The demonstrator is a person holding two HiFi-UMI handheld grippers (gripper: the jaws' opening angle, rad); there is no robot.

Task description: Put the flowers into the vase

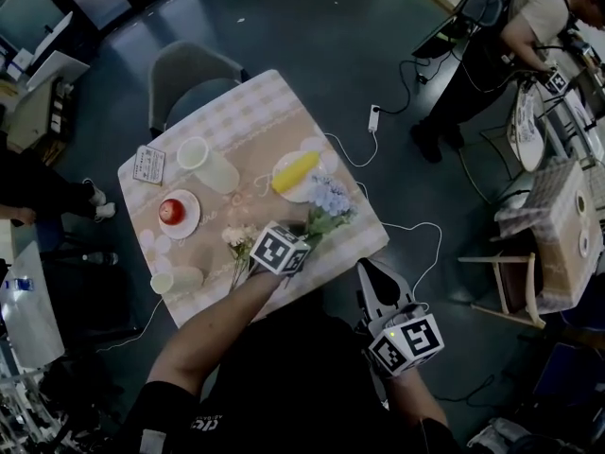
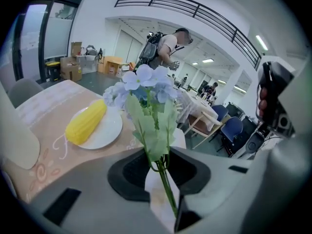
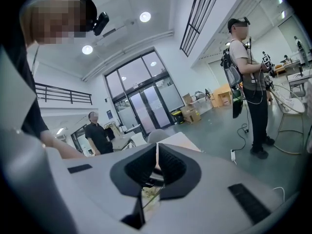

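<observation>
The left gripper has its jaws clamped on the green stems of the blue flowers — the stems run up through the narrow slit between the pads, with the leaves and blooms fanning out just past the jaw tips. The bunch is held over the near right part of the bench, close to the plate carrying the yellow corn cob. The white vase is further left on the bench, well apart from the held bunch. A second bunch, the white flowers, lies on the bench just beside the left gripper's marker cube. The right gripper is off the bench's near edge — its jaws are pressed together with nothing between them
</observation>
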